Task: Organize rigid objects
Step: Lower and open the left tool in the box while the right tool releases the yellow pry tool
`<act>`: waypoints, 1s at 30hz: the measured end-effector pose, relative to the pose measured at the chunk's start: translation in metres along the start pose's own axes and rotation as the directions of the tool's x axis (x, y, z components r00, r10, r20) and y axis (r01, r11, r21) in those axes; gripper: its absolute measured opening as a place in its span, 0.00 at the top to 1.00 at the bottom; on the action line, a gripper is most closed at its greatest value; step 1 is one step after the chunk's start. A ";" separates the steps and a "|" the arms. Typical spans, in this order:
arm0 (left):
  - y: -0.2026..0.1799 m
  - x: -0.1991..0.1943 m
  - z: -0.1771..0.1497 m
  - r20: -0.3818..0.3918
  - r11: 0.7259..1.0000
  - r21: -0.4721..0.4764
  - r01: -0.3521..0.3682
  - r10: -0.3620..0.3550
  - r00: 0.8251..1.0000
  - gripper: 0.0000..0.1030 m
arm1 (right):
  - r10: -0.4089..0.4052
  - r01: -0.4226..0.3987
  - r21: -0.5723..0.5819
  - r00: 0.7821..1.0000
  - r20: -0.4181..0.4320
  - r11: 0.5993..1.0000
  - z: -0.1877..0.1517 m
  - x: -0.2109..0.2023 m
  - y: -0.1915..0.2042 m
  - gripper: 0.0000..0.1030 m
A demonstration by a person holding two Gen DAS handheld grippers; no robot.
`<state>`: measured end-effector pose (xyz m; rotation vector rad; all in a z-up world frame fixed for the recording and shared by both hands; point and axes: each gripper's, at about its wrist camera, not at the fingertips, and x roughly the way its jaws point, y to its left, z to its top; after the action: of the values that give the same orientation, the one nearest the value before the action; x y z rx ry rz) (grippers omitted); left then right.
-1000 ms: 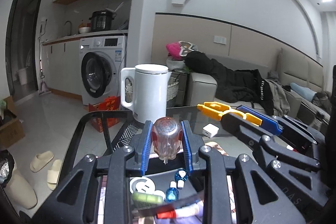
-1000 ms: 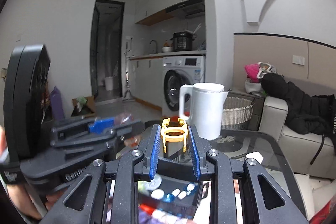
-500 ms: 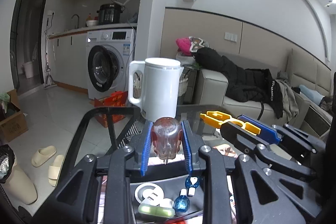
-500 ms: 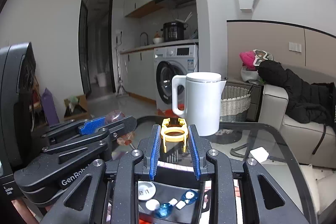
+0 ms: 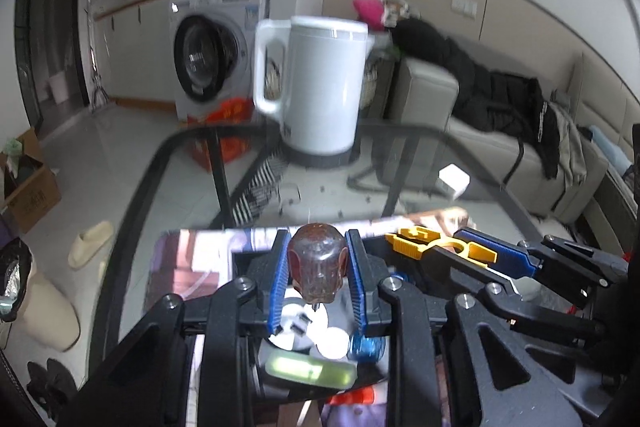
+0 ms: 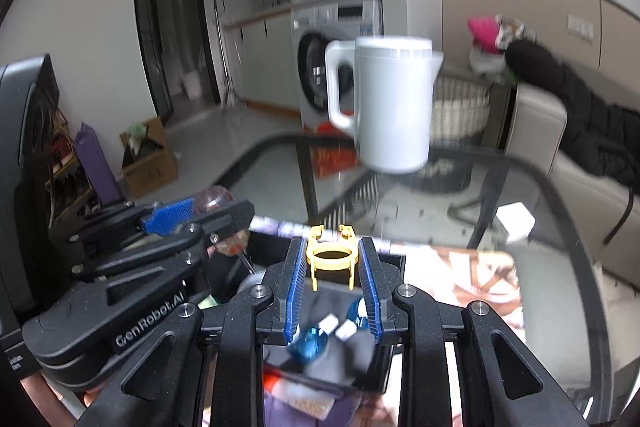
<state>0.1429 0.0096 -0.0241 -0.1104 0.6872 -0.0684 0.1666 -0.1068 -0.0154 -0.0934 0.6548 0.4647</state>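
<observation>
Above the glass table [image 5: 472, 163], a stubby screwdriver [image 5: 318, 273] is gripped by the left claw [image 5: 318, 283] and a yellow clip [image 6: 331, 255] by the right claw [image 6: 331, 291], both over a black tray [image 6: 360, 367] of small items.

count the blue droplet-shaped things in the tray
2: one lies below the left blue pad, one against the right pad in the right wrist view. More may be hidden behind the tongs.

The 2 grippers tilt downward side by side. The left gripper [image 5: 318, 277], low at frame centre, has its blue pads closed on a held object; the right gripper [image 6: 331, 269], lower centre, is likewise clamped.
</observation>
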 end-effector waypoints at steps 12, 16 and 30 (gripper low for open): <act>-0.001 0.028 -0.013 -0.122 1.000 0.015 -0.019 0.021 0.992 0.76 | 0.047 -0.044 0.021 0.984 -0.174 0.999 -0.023 0.037 -0.007 0.75; -0.003 0.027 -0.013 -0.125 0.999 0.030 -0.023 0.027 0.992 0.76 | 0.052 -0.045 0.037 0.973 -0.224 0.998 -0.030 0.048 -0.010 0.75; 0.002 0.033 -0.026 -0.202 0.999 0.028 -0.026 0.031 0.979 0.75 | 0.069 -0.069 0.011 0.956 -0.285 0.998 -0.047 0.055 -0.001 0.74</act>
<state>0.1516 0.0064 -0.0648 -0.0698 0.8909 -0.0611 0.1784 -0.0972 -0.0858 -0.1389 0.9442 0.5236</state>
